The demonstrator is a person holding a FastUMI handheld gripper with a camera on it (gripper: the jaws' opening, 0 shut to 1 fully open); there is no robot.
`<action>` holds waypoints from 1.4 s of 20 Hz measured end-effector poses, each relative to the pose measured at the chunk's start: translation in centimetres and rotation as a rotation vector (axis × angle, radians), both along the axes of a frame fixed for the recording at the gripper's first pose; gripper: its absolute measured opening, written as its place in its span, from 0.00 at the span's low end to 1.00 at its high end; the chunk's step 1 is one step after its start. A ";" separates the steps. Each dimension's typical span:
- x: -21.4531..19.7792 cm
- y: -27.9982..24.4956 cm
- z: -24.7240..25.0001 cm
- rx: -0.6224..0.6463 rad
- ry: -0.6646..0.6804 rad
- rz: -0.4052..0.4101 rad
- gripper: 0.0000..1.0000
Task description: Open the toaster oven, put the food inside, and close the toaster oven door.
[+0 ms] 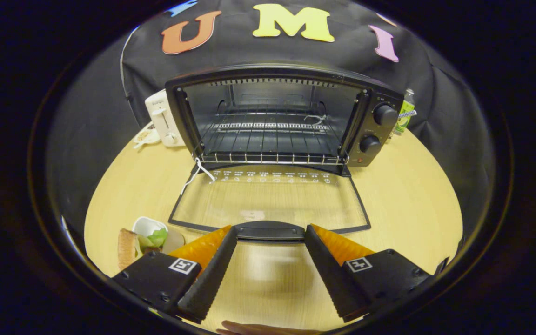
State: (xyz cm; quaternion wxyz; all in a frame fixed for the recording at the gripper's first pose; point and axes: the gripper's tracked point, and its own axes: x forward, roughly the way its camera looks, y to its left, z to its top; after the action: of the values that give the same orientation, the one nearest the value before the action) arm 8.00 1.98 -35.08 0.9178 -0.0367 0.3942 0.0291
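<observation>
The oven (277, 116) is open, its door (268, 200) laid flat on the counter (412, 200). The claw (270, 232) is spread wide and empty, its tips beside the door handle (270, 231). The food (144, 239) is seen left of the fingers. Opening seems done; next, the food must be grasped.

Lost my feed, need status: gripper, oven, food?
Gripper open, fingers flanking door handle. Oven door down, rack bare. Food on table beside one finger.
</observation>
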 end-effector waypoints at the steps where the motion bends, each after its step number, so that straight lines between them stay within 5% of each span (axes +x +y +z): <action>1: -0.5 0.2 -0.3 0.021 0.030 0.019 1.00; 15: -9.1 6.7 7.4 0.669 0.379 0.347 0.95; 22: -9.8 10.8 5.1 0.677 0.505 0.372 0.90; 26: -9.4 11.8 3.7 0.636 0.519 0.367 0.79; 28: -9.5 11.7 3.7 0.629 0.518 0.356 0.65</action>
State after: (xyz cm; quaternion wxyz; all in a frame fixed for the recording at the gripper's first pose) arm -1.49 13.68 -31.40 0.7360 0.1856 0.5705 0.3137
